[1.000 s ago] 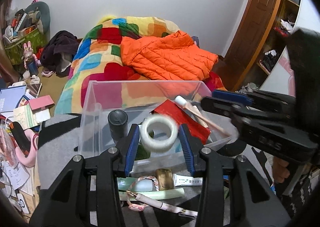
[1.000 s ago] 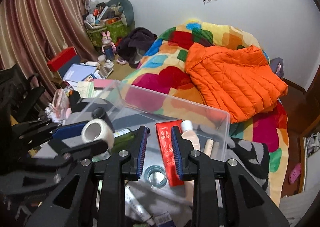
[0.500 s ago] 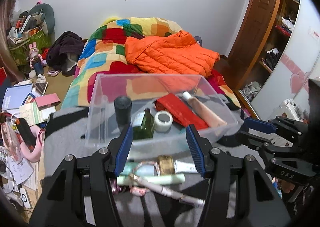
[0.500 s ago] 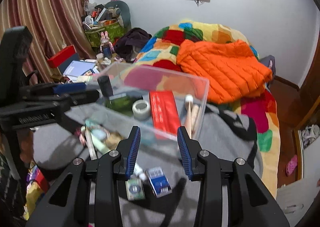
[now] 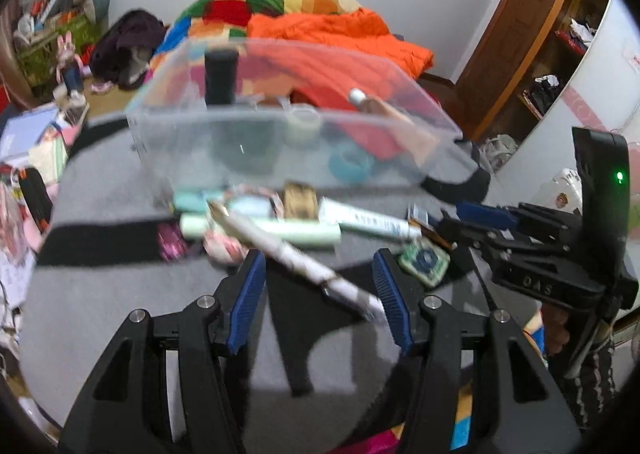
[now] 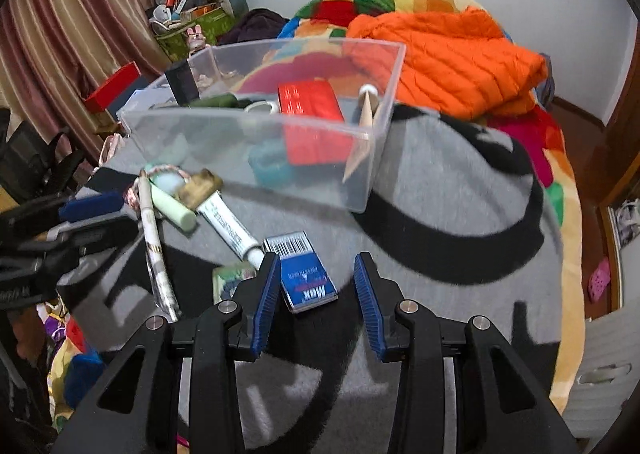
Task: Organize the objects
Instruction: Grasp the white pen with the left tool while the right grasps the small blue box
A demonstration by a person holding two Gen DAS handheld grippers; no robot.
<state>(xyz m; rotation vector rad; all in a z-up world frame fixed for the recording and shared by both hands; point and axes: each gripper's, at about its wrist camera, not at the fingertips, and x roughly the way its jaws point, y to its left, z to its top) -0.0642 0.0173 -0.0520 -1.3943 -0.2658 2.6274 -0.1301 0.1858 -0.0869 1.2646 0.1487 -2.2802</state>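
The clear box (image 6: 256, 121) sat on the grey blanket (image 6: 440, 181), with a red pack (image 6: 308, 101) and a tape roll (image 5: 303, 118) inside. Just in front of it lay a white tube (image 6: 230, 228) and a long patterned pen (image 5: 296, 256). I held my left gripper (image 5: 320, 282) spread over the pen, pinching nothing. My right gripper (image 6: 316, 286) was spread around a blue box (image 6: 302, 276), not pressing it.

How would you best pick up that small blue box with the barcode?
Judging by its pose, grip the flat blue box across its two long edges, coming from above. It lies flat on the grey blanket, and the open right gripper already straddles its near end.
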